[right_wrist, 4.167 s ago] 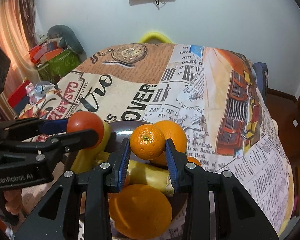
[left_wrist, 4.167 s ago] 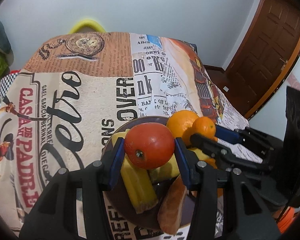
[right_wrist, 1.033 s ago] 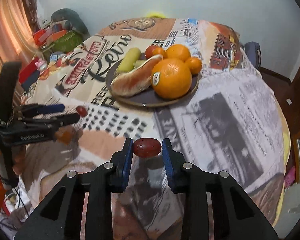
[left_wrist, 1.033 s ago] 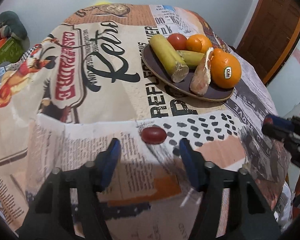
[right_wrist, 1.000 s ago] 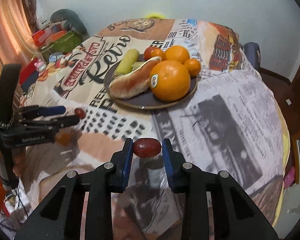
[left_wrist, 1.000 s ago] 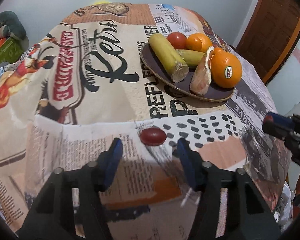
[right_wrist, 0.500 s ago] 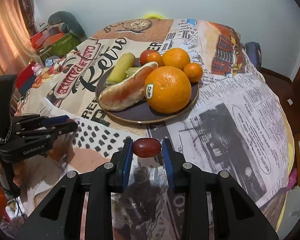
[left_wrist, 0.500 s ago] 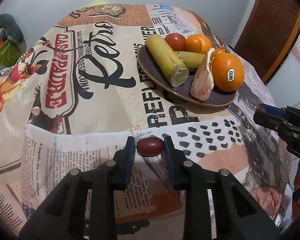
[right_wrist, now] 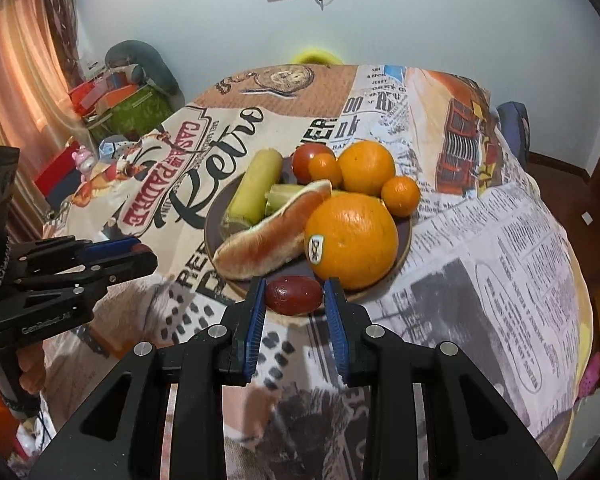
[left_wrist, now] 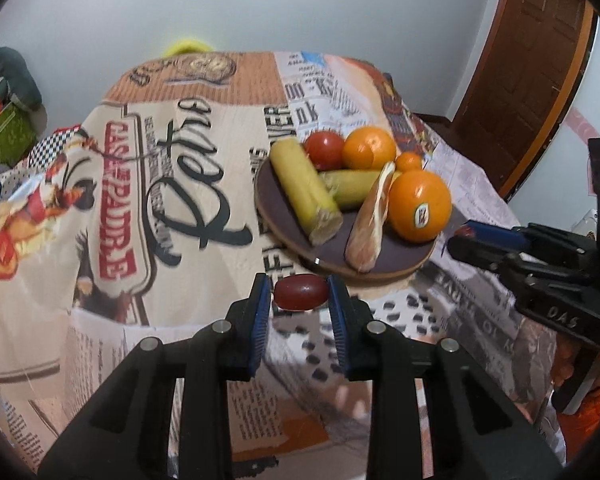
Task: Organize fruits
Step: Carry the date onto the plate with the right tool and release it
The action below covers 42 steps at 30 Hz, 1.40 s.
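My left tongs (left_wrist: 301,298) and right tongs (right_wrist: 295,291) each pinch a small dark-red oval fruit (left_wrist: 301,291) (both slippery), which might slip off the crowded round brown plate (right_wrist: 406,240).

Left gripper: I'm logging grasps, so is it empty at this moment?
No, the left gripper is shut on a dark red fruit held between its blue pads.

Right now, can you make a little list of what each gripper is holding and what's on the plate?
left hand-held gripper: shut on a dark red grape
right hand-held gripper: shut on another dark red grape
plate: brown, on the printed tablecloth
on the plate: big stickered orange, smaller oranges, tomato, yellow-green stalks
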Each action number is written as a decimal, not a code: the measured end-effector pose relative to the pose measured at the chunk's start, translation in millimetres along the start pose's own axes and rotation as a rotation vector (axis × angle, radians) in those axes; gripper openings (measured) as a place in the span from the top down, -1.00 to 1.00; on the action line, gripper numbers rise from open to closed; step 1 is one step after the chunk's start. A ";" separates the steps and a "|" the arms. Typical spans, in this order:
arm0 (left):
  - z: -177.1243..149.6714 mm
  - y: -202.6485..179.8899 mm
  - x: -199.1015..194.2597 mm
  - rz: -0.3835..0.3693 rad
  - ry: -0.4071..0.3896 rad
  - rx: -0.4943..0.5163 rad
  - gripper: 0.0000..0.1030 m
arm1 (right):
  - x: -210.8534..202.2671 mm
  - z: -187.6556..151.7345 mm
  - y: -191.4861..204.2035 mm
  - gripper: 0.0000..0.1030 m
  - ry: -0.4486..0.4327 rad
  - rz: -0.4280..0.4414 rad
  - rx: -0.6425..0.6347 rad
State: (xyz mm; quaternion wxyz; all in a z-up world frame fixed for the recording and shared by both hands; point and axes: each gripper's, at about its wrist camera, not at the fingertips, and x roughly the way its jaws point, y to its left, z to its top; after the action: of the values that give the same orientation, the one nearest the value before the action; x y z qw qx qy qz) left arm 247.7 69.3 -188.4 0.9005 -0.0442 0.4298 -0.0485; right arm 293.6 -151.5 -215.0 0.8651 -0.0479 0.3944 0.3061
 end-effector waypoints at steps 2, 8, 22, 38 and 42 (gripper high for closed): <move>6.9 -0.5 1.3 -0.007 -0.009 -0.001 0.43 | 3.8 3.2 -0.1 0.47 -0.002 0.001 -0.001; 20.2 -4.7 12.4 -0.022 -0.013 0.008 0.43 | 13.9 6.2 1.9 0.46 0.003 0.013 -0.006; 30.3 -14.1 43.8 -0.043 0.020 0.023 0.44 | 37.2 2.9 11.3 0.46 0.038 0.017 -0.072; 30.5 -12.6 51.2 -0.059 0.051 0.001 0.35 | 44.6 -0.1 8.8 0.41 0.067 0.031 -0.070; 32.2 -11.6 34.5 -0.057 0.020 -0.006 0.35 | 37.3 -0.6 10.2 0.36 0.059 0.027 -0.066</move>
State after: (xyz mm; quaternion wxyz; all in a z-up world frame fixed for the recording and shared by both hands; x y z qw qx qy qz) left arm 293.8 54.7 -193.4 0.8942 -0.0585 0.4377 -0.0733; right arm 306.1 -125.1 -240.3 0.8470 -0.0801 0.4099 0.3289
